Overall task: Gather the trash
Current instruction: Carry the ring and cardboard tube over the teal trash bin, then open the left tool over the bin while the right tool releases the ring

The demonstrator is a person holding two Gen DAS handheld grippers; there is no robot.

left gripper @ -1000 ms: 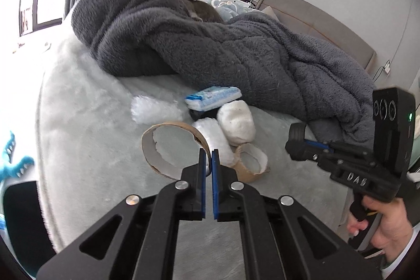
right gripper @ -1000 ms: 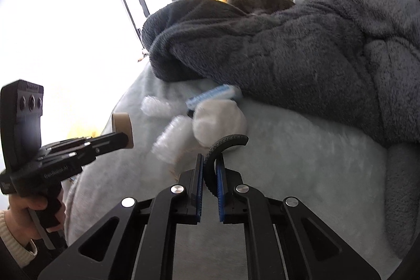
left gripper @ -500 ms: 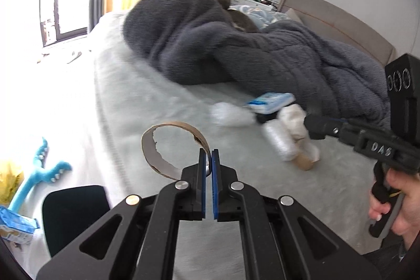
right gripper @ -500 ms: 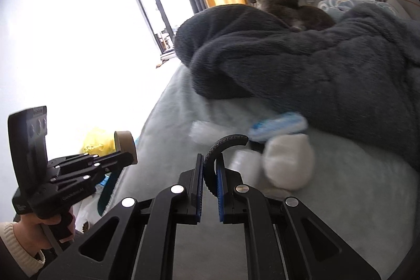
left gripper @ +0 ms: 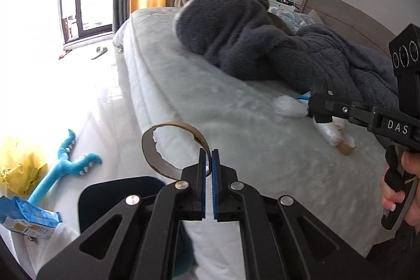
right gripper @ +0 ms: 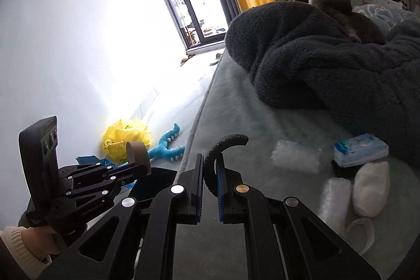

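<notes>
Both views have swung away from the pile of litter on the bed, which sat just ahead of the jaws a second ago and now lies off to the right, while the bedside floor has come into sight on the left.

Far left of the left gripper (left gripper: 208,162), on the floor, lie a yellow plastic bag (left gripper: 19,169), a blue plush toy (left gripper: 63,169) and a blue snack packet (left gripper: 27,217). Just below and left of the jaws sits a dark bin (left gripper: 123,198), probably where the carried pieces are headed. The left jaws are pressed together on one end of a torn cardboard ring (left gripper: 157,146), which loops up and left of the fingertips; pinching the thin strip at its end keeps the floppy hoop clear of the bed (left gripper: 236,127).

To the right, the right gripper (right gripper: 210,169) pinches a curved black ribbed strip (right gripper: 227,142), whose hook rises above its fingertips; its jaws stand only as far apart as the strip's thickness.

Right of both grippers, well apart now, the remaining trash rests on the bed against the grey fleece blanket (right gripper: 328,64): a crumpled clear plastic wrap (right gripper: 295,155), a blue tissue pack (right gripper: 361,148), a white wad (right gripper: 371,190), a roll of clear film (right gripper: 334,198) and a cardboard tape core (right gripper: 361,230). These look like later pickups, once the two held pieces are dropped.
</notes>
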